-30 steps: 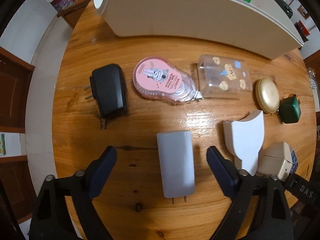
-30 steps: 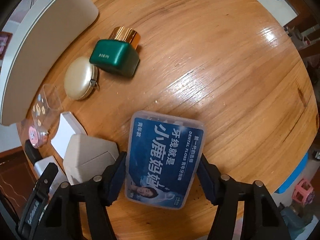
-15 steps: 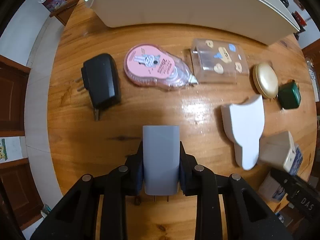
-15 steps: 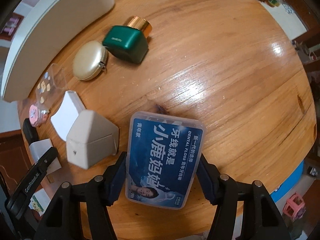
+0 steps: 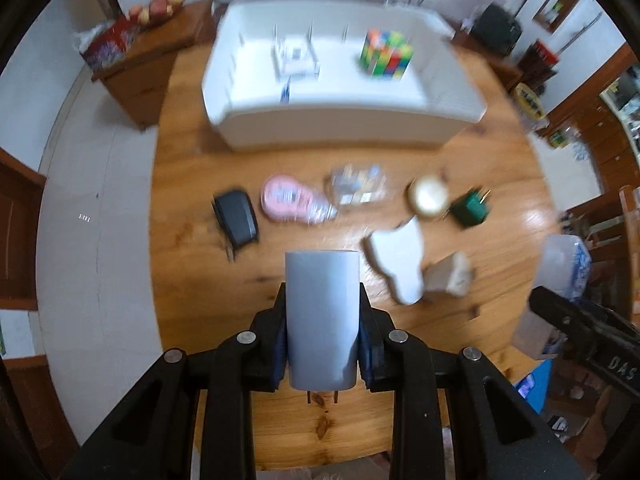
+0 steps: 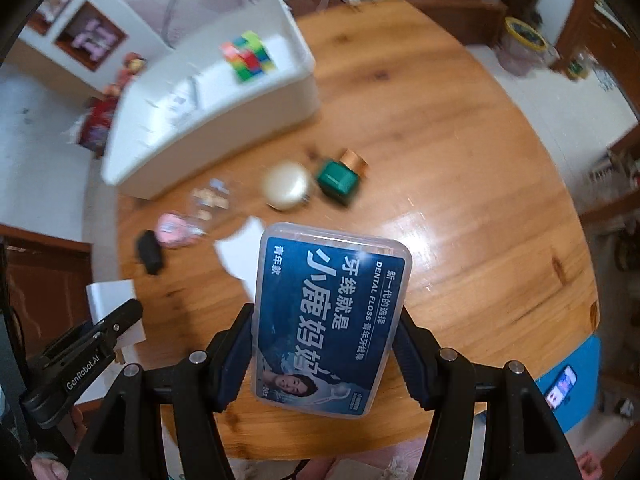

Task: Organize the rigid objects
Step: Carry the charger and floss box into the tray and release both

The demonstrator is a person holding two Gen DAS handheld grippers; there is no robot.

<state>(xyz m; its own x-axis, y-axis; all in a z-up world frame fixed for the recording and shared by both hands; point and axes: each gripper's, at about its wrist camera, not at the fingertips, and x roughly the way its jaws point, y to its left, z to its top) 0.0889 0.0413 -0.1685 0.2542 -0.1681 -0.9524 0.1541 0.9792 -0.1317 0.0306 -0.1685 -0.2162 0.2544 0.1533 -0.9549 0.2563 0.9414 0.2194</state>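
Observation:
My left gripper [image 5: 322,320] is shut on a grey plug adapter [image 5: 322,312] and holds it high above the round wooden table [image 5: 192,200]. My right gripper [image 6: 326,320] is shut on a blue dental floss box [image 6: 328,320], also held high; the box shows in the left wrist view [image 5: 564,264] too. A white bin [image 5: 340,92] at the table's far side holds a colourful cube [image 5: 386,54] and a small white item [image 5: 296,54].
On the table lie a black charger [image 5: 236,220], a pink tape dispenser [image 5: 288,200], a clear box [image 5: 356,188], a gold compact [image 5: 428,198], a green bottle [image 5: 470,208], a white curved piece [image 5: 398,264] and a beige box [image 5: 450,274].
My left gripper closed on the grey adapter and lifted it off the table. Both grippers rose well above the table with their objects, so the bin's inside came into view.

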